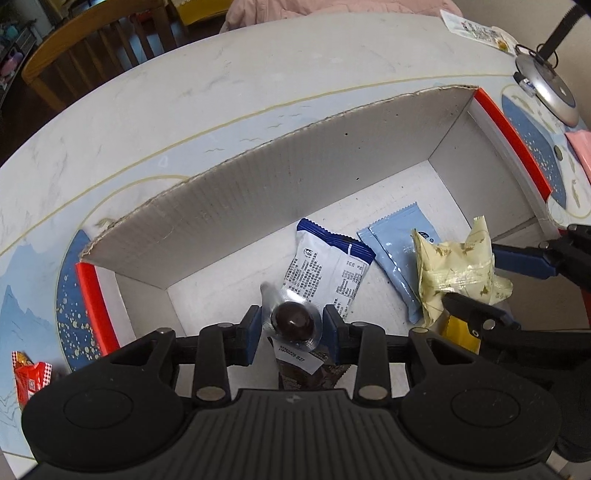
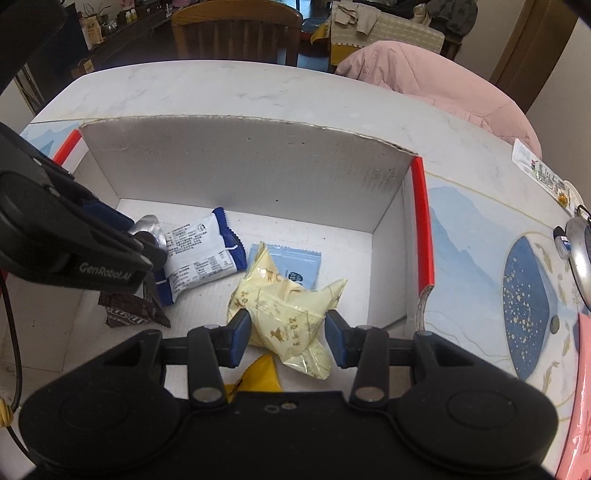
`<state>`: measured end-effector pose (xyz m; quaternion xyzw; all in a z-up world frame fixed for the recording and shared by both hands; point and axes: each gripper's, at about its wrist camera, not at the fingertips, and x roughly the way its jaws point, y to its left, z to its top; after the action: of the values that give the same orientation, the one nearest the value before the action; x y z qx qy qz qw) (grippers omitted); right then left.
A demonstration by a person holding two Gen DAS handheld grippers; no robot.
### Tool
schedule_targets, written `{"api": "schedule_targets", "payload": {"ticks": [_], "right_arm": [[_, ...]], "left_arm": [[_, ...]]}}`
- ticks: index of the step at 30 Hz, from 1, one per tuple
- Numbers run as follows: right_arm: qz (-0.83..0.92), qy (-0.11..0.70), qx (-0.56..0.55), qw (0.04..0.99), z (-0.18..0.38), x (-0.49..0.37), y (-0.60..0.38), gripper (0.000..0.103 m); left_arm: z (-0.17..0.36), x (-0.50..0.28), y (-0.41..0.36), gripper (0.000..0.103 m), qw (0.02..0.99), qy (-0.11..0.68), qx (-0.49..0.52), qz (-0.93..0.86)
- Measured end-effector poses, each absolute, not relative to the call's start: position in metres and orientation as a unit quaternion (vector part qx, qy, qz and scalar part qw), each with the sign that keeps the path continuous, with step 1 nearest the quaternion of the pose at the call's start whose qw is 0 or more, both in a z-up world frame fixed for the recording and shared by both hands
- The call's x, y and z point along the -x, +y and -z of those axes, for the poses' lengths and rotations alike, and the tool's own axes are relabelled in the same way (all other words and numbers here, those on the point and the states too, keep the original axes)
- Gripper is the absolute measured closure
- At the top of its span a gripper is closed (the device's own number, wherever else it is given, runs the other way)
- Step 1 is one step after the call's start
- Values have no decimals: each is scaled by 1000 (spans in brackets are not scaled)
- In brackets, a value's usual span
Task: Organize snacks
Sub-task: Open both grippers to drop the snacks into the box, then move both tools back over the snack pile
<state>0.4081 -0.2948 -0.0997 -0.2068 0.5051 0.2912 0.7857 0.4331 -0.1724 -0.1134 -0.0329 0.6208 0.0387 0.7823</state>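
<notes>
A white cardboard box (image 1: 221, 206) with red edges holds several snacks. My left gripper (image 1: 291, 323) is shut on a clear-wrapped dark chocolate ball (image 1: 292, 320) over the box floor, above a brown wrapper (image 1: 306, 373). My right gripper (image 2: 288, 330) is shut on a pale yellow snack packet (image 2: 284, 306); it also shows in the left wrist view (image 1: 458, 269). A white-and-blue packet (image 1: 328, 273) and a light blue packet (image 1: 395, 251) lie on the box floor. The same white-and-blue packet (image 2: 201, 254), light blue packet (image 2: 295, 262) and brown wrapper (image 2: 129, 308) show in the right wrist view, where the left gripper (image 2: 144, 243) reaches in.
A red snack (image 1: 29, 376) lies on the table (image 1: 147, 110) left of the box. A yellow packet (image 2: 258, 376) lies under the right gripper. A silver round object (image 1: 546, 88) and a packet (image 1: 476, 31) sit at the far right. A wooden chair (image 2: 236, 33) and pink garment (image 2: 424, 74) stand beyond.
</notes>
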Motion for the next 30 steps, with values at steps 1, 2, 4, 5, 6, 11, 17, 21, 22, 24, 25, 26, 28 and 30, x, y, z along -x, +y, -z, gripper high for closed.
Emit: {"api": "schedule_targets", "payload": {"ticks": [1,2,4,5,6,11,17,21,22,24,25,26,28,30], "right_arm": [[-291,505,206,786,100,-408,-295,60],[-290,505,205,787,99,-408,-296,59],[-288,504,202,789,98,-408,-297,57],[-286,502,200,791,96,-407,-298,56],[-286,500,195,794,94,-406,-300,55],[-285,493,166,805,78,-402,-312,47],[-282,483,131,819,53,-387,-325,42],[-284,469,116,828,35,-372,-328,41],[-284,466,112,830,32,-369,-329,41],[-283,460,106,835,24,-362,-329,40],[-284,456,102,837,21,-358,-329,38],[-284,453,98,840,18,-354,-329,34],[-284,446,91,844,11,-346,-326,31],[-284,442,83,847,6,-337,-323,30]], "left_arm": [[114,-433,-172,61,782,622,35,-39],[113,-432,-171,58,783,619,35,-39],[110,-430,-171,57,787,615,37,-37],[108,-428,-171,57,789,612,40,-35],[106,-427,-170,57,791,609,43,-33],[90,-413,-168,57,806,589,55,-26],[68,-391,-164,57,823,565,62,-15],[51,-376,-160,57,836,545,72,-2],[47,-371,-159,57,839,540,72,3],[39,-362,-157,57,845,530,76,11],[35,-357,-155,57,847,526,77,15],[31,-353,-153,57,850,521,78,19],[23,-343,-149,57,856,510,78,25],[17,-333,-145,57,861,502,78,28]]}}
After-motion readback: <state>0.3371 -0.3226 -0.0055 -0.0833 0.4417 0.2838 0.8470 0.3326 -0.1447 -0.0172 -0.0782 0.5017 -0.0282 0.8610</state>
